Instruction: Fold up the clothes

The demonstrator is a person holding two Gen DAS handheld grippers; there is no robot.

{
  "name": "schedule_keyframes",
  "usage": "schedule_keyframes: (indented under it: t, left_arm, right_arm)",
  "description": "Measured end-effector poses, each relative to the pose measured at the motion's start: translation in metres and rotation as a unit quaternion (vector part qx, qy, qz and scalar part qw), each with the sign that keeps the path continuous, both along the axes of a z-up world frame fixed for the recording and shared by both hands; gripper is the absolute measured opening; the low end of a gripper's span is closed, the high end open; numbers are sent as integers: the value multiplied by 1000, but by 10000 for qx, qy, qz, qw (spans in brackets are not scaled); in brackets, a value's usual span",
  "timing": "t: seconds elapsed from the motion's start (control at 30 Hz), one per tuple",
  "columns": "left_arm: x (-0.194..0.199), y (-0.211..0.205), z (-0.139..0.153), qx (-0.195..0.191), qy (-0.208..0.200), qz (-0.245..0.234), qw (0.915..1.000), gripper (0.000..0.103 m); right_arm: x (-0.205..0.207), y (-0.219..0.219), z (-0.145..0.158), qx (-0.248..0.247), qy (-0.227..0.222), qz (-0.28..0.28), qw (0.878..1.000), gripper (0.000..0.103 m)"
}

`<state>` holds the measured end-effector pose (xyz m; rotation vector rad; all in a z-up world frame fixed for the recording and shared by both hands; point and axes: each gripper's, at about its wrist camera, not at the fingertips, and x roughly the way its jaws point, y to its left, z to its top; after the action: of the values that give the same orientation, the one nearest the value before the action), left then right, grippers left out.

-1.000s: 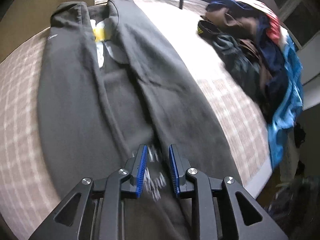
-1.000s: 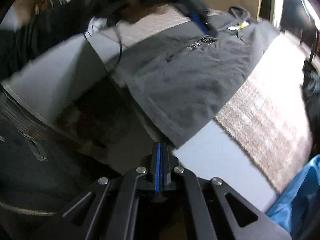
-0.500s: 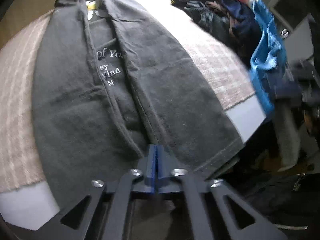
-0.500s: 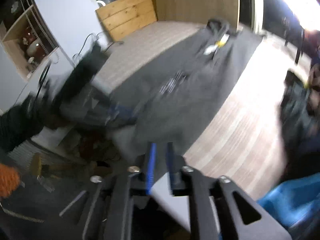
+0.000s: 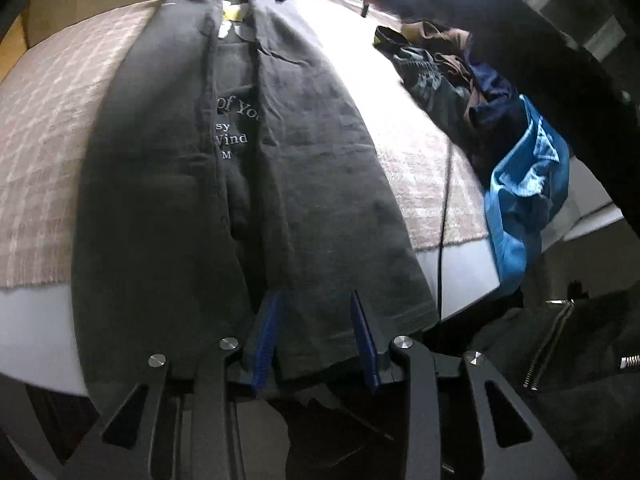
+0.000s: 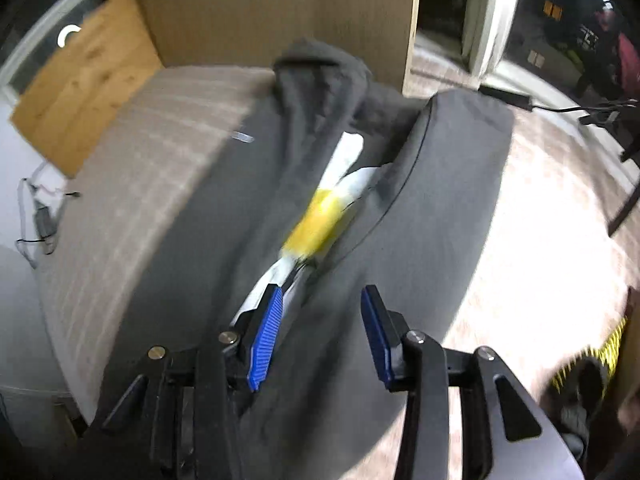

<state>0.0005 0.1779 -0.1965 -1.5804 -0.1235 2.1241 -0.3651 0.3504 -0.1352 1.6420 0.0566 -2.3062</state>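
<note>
Hem first: left gripper (image 5: 316, 336), jaws apart and empty, should bite both layers of the dark grey cotton T-shirt (image 5: 320, 184); right gripper (image 6: 322, 332), likewise open and empty, takes the far collar.

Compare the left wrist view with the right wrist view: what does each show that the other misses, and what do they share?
Only the left wrist view shows the printed white lettering on the shirt, its bottom hem between the open left gripper jaws, and the bright blue garment in the clothes pile. Only the right wrist view shows the wooden board and the open right gripper near the collar. Both show the dark grey shirt with sides folded inward, its yellow tag, and the checked cover.
</note>
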Motion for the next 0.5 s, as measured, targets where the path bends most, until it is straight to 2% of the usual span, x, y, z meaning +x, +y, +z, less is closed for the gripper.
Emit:
schedule_keyframes:
  t: [0.2,0.33,0.37,0.43,0.5]
  left_arm:
    - [7,10,-9,-97,-112,287,9995,34]
    - [13,17,-17,-172,-113,348,9992,32]
    - [14,18,-18,-201,-105,379,9990,31]
    - [16,17,-20,-234,-91,442,9987,17]
    - [16,12,-22,-212,-101,571,9981,11]
  right_arm:
    - [-19,-7,-21,262,-325,93,9991,40]
    - [-22,-7,-29,379,-320,135,9987,40]
    - [-23,-7,-30,409,-319,145,9985,36]
    - [-23,-7,-32,471,-281,166,9984,29]
    - [-22,-6,-32,527,-218,186,9982,26]
